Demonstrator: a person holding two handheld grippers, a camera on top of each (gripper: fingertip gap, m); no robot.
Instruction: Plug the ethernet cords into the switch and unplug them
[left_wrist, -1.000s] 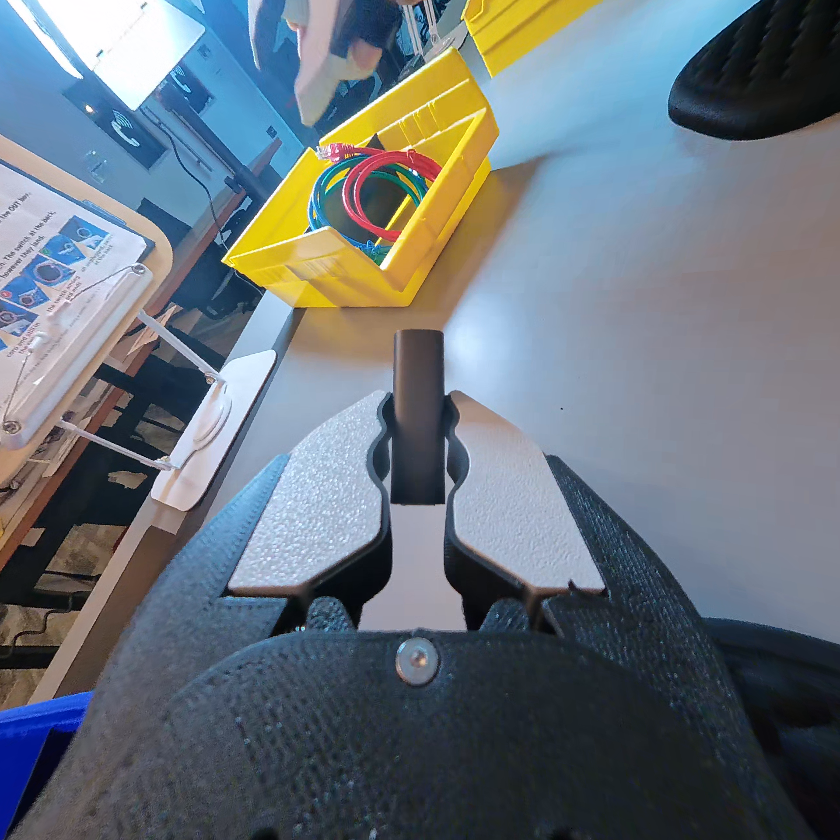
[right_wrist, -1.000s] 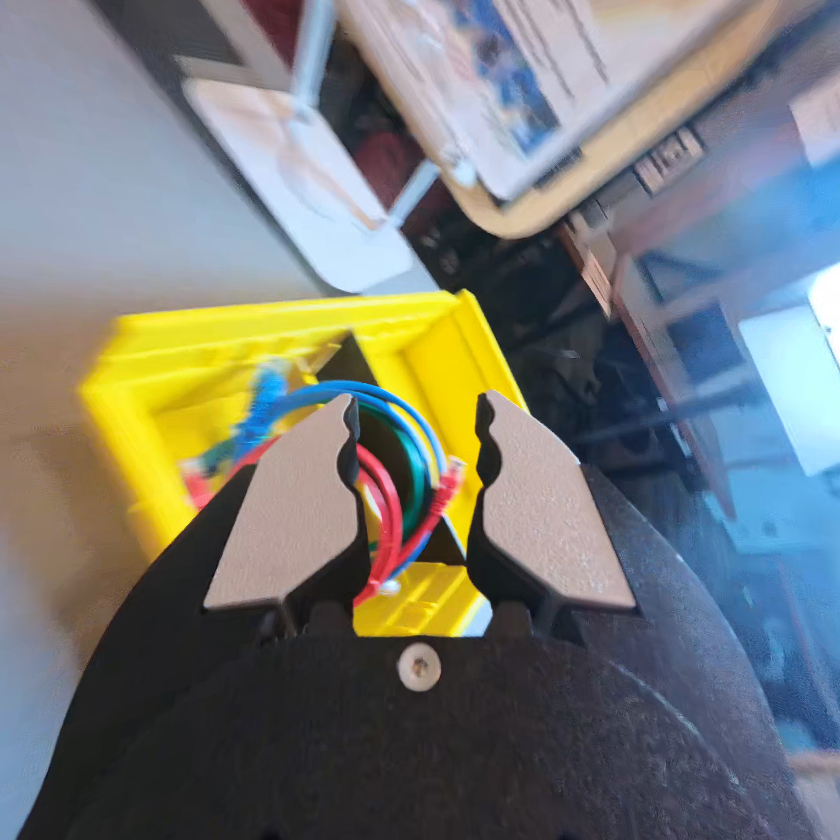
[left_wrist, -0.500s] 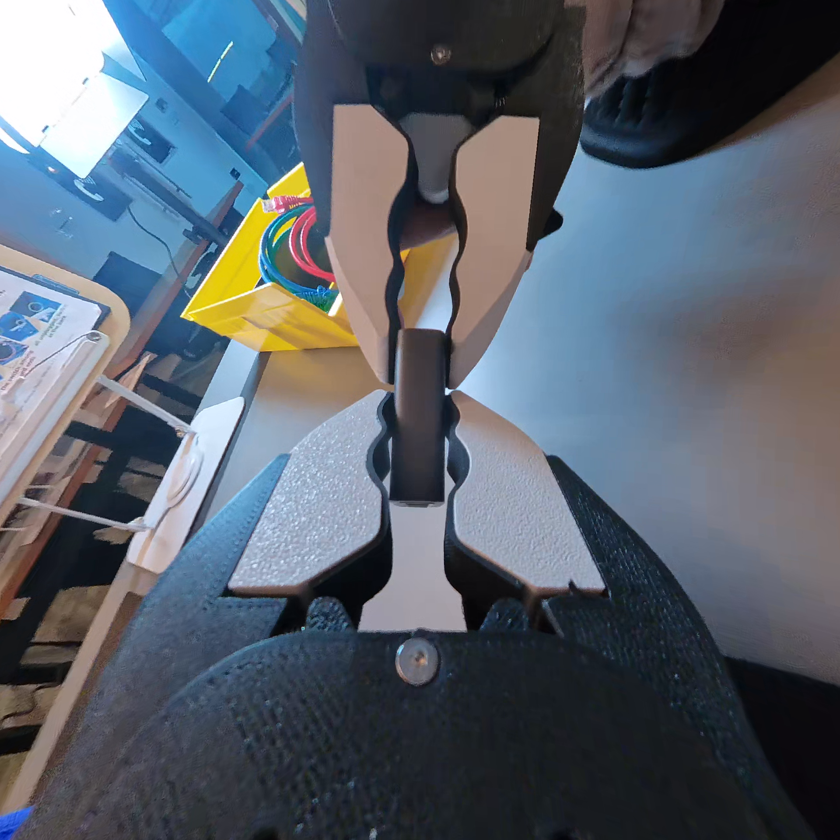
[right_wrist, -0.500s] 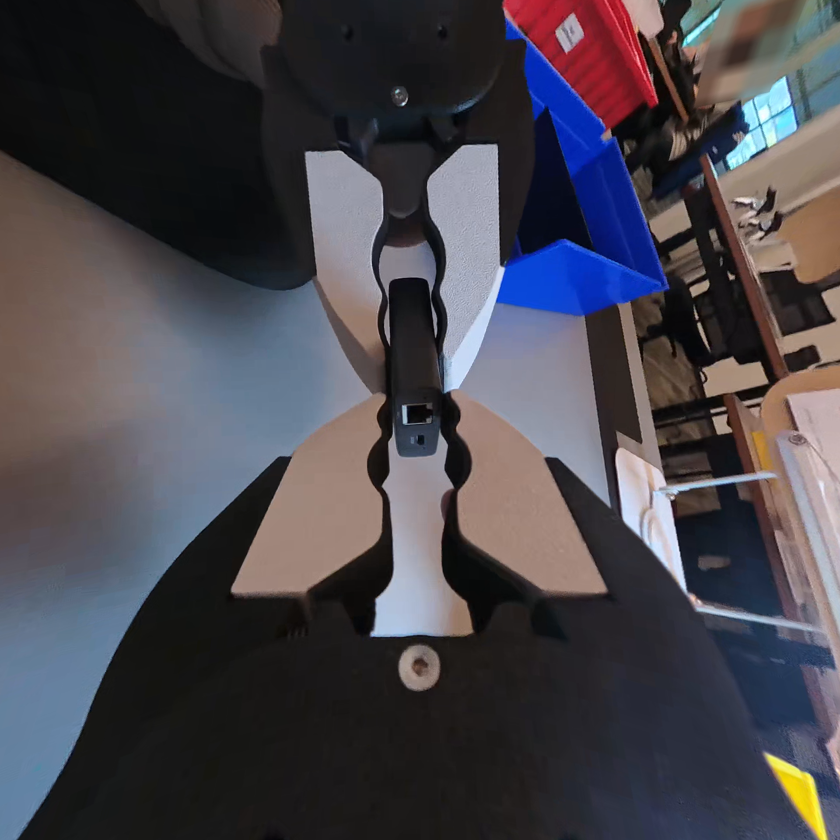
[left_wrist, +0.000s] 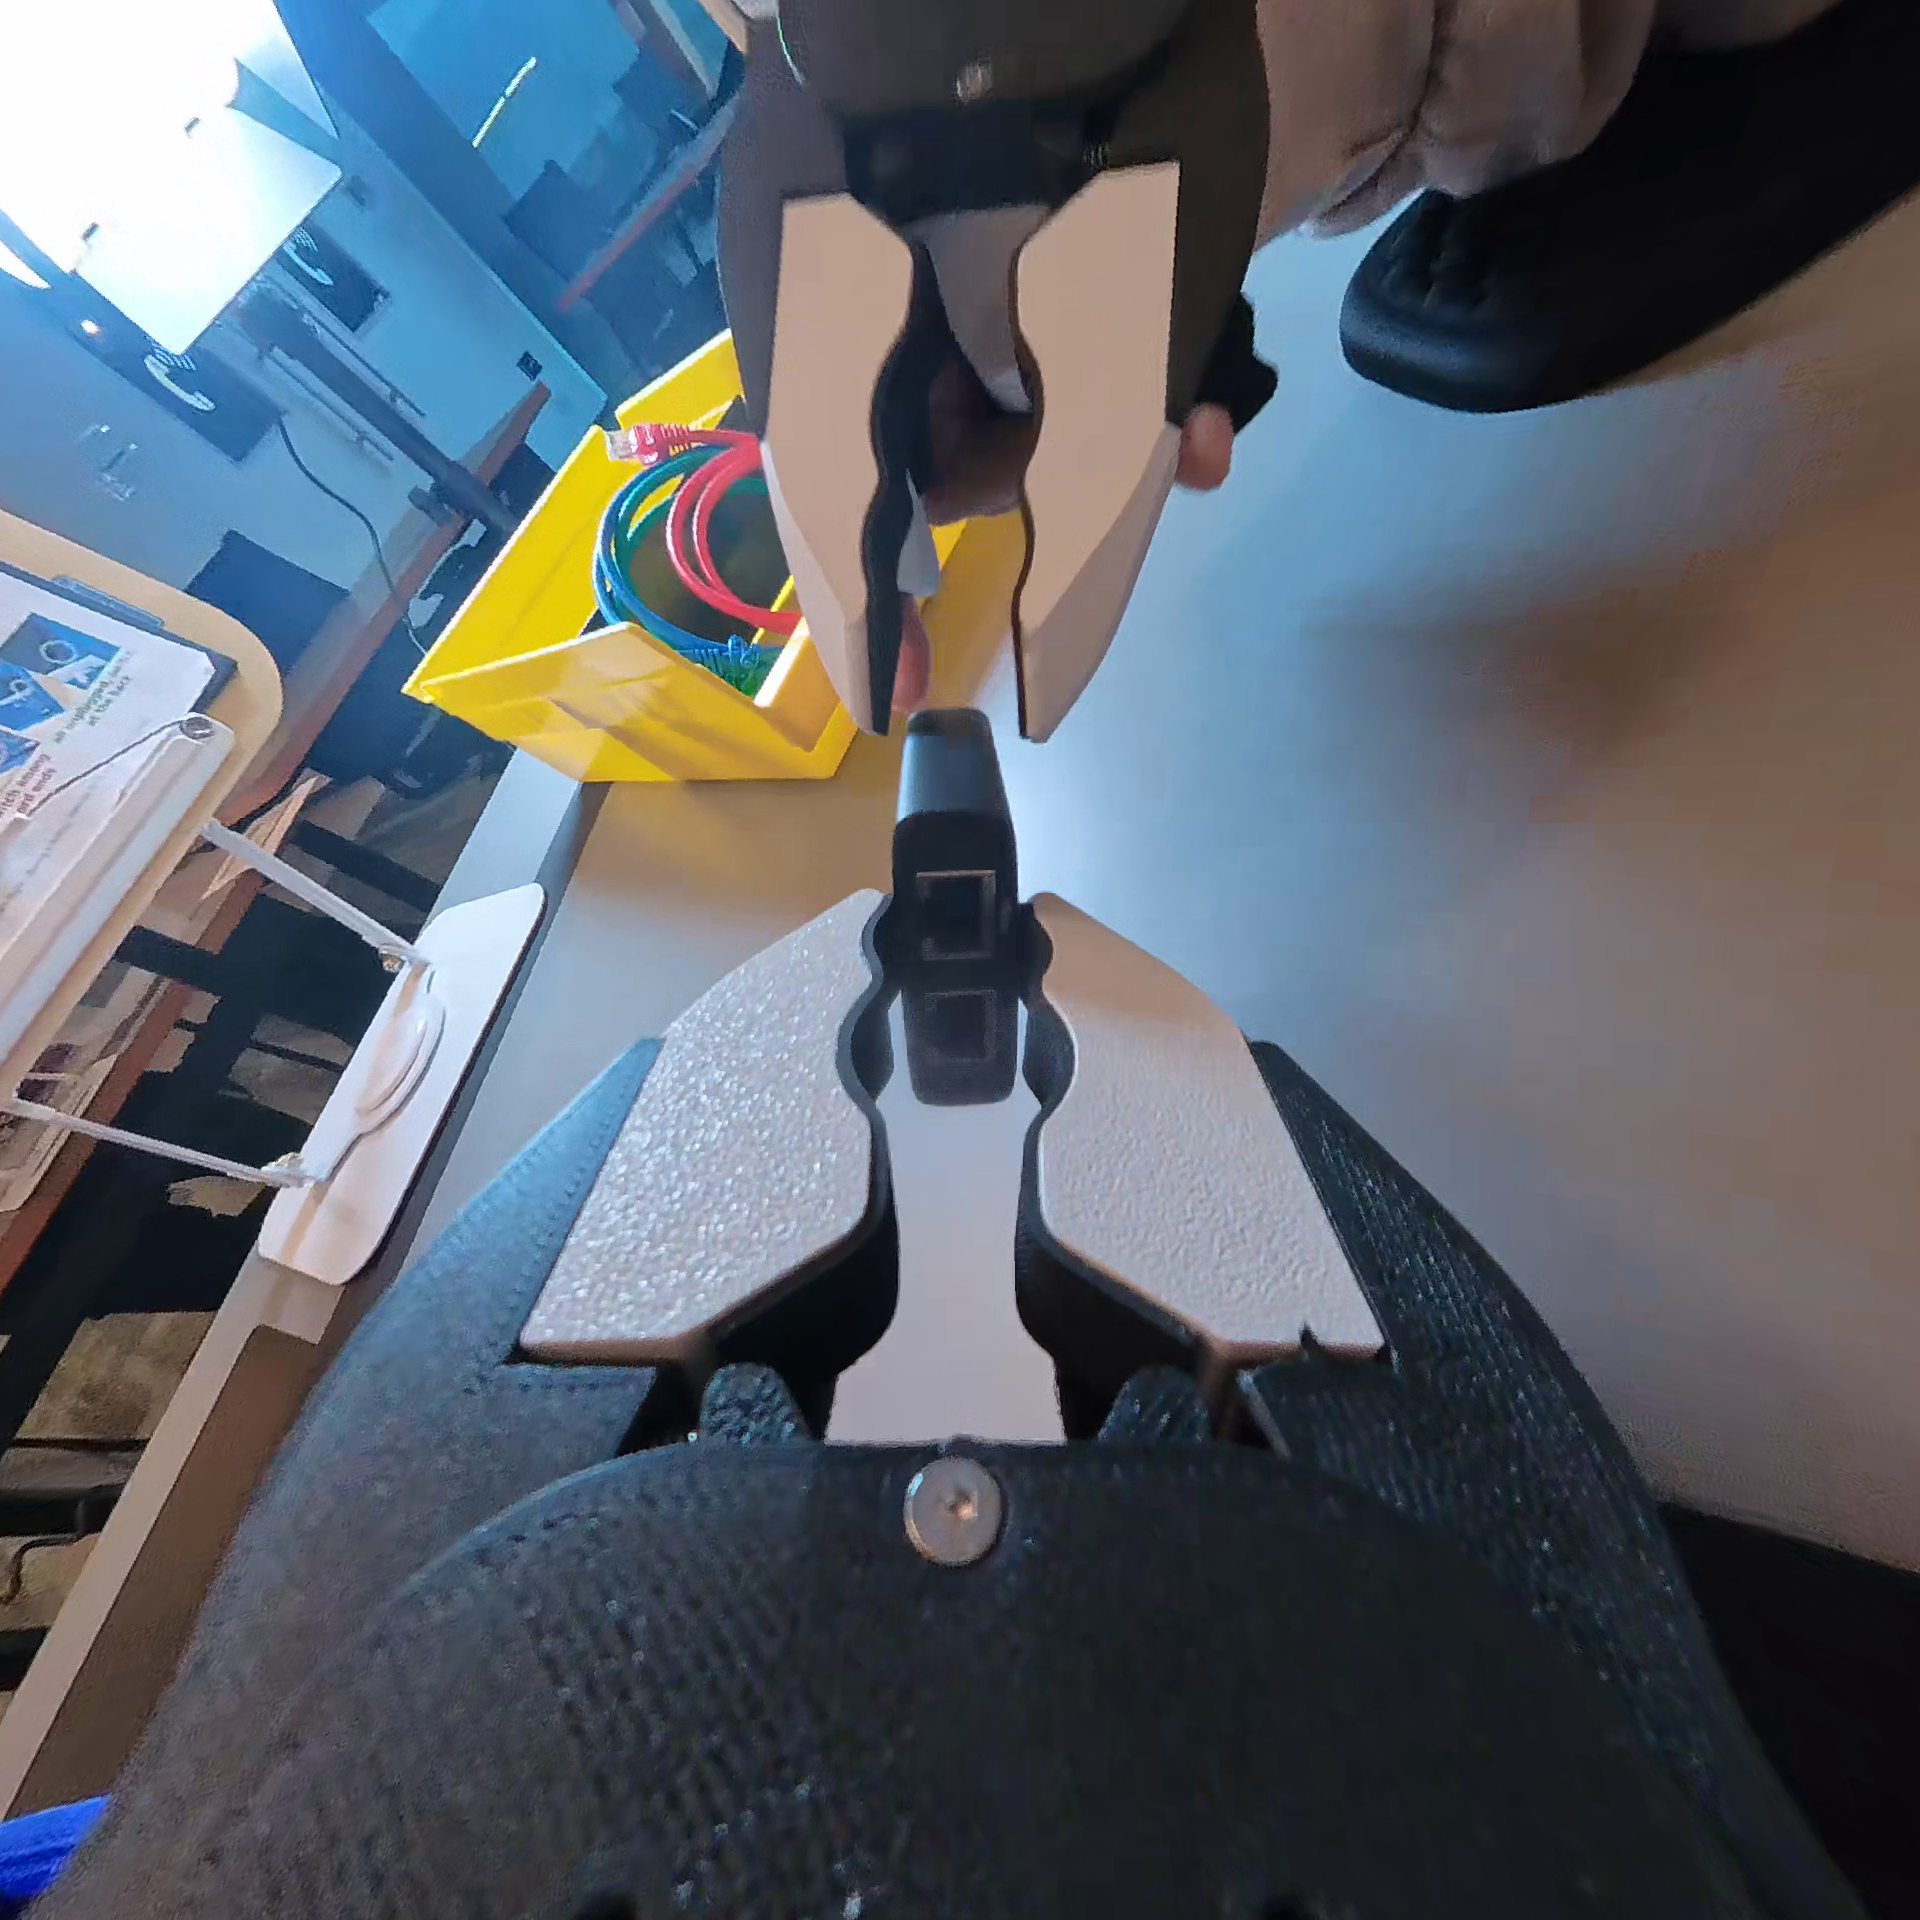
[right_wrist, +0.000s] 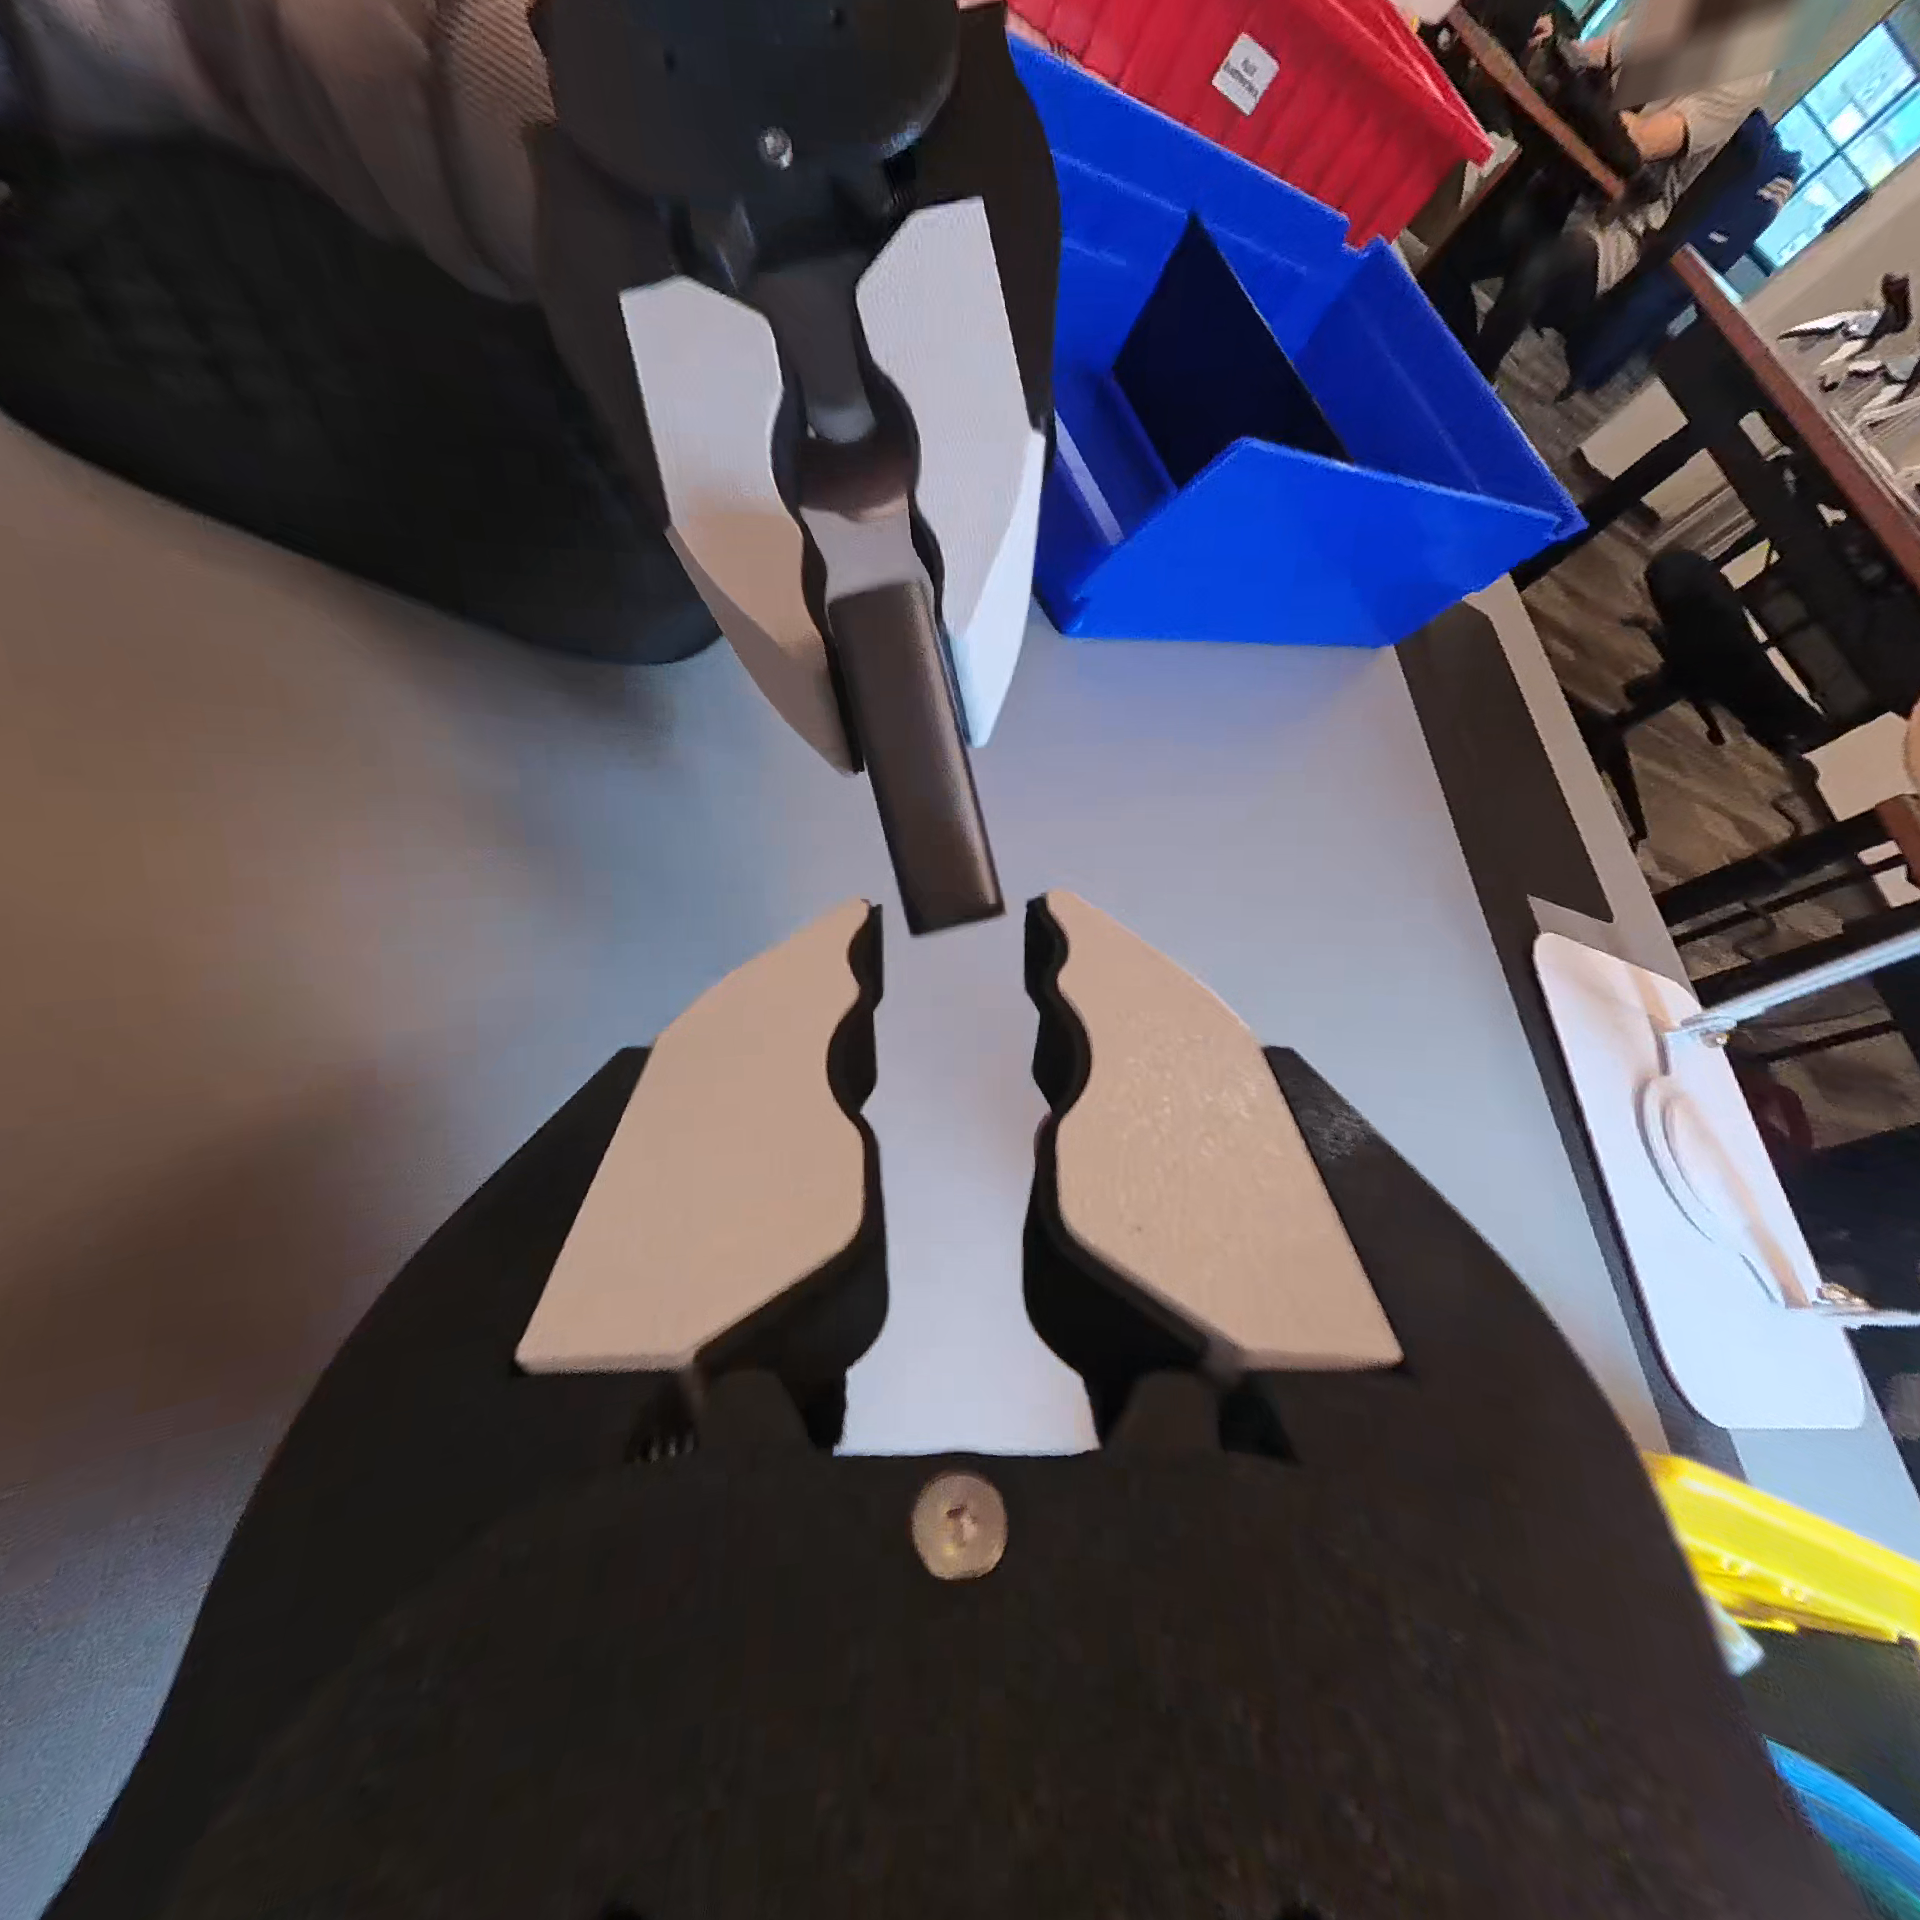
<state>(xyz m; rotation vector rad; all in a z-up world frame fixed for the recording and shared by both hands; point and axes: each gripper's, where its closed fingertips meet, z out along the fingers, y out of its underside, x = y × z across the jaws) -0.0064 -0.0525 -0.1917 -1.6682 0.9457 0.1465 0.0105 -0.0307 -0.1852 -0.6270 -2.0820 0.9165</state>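
My left gripper (left_wrist: 956, 914) is shut on a small black switch (left_wrist: 954, 935), which sticks out past its tips above the grey table (left_wrist: 1455, 831). Two ports on the switch face the left wrist camera. My right gripper (left_wrist: 951, 722) faces it from the far side, open and empty, its tips level with the switch's far end. In the right wrist view my right gripper (right_wrist: 951, 920) is open, with the switch (right_wrist: 920, 769) just beyond its tips, held by the left gripper (right_wrist: 909, 748). Coiled red, blue and green ethernet cords (left_wrist: 707, 520) lie in a yellow bin (left_wrist: 623, 686).
A blue bin (right_wrist: 1299, 540) and a red bin (right_wrist: 1299, 83) stand at the table's end behind the left gripper. A white stand base (left_wrist: 416, 1039) sits at the table edge. A black chair (left_wrist: 1558, 260) is by the table's far side. My two grippers' fingertips are within a few centimetres of each other.
The right gripper swung from the yellow bin to face the left one and closed around the switch's end. It is now just off that end. The switch's port side has turned towards the left camera.
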